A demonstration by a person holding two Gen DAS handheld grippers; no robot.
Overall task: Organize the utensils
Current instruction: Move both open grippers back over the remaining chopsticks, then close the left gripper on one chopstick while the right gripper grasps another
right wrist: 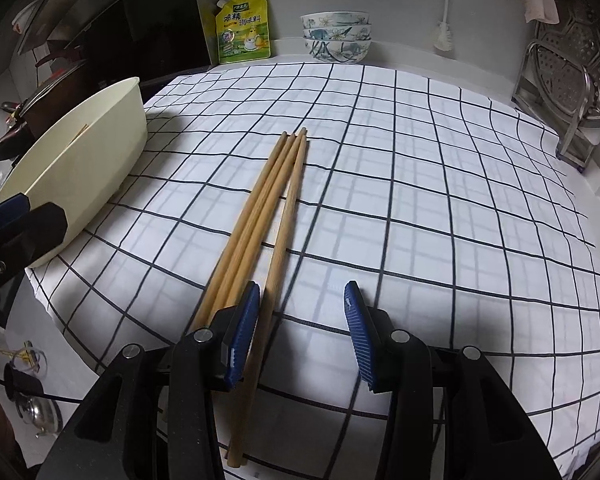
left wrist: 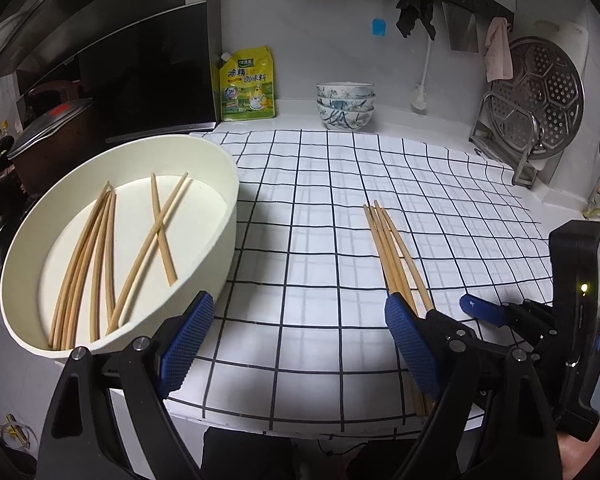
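Chopsticks point(right wrist: 278, 196), four loose on checked cloth point(right wrist: 420, 200): one between right gripper point(right wrist: 302, 336) jaws, half-open and untouching, three just outside its left jaw. Left gripper point(left wrist: 296, 344) jaws wide, empty, cream oval tub point(left wrist: 220, 216) holding more chopsticks point(left wrist: 112, 248) beside its left jaw.

Dim, sharp, fisheye-warped edges

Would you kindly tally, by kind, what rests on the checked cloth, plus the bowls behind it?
Loose chopsticks: 4
Tub: 1
Bowls: 3
Total: 8
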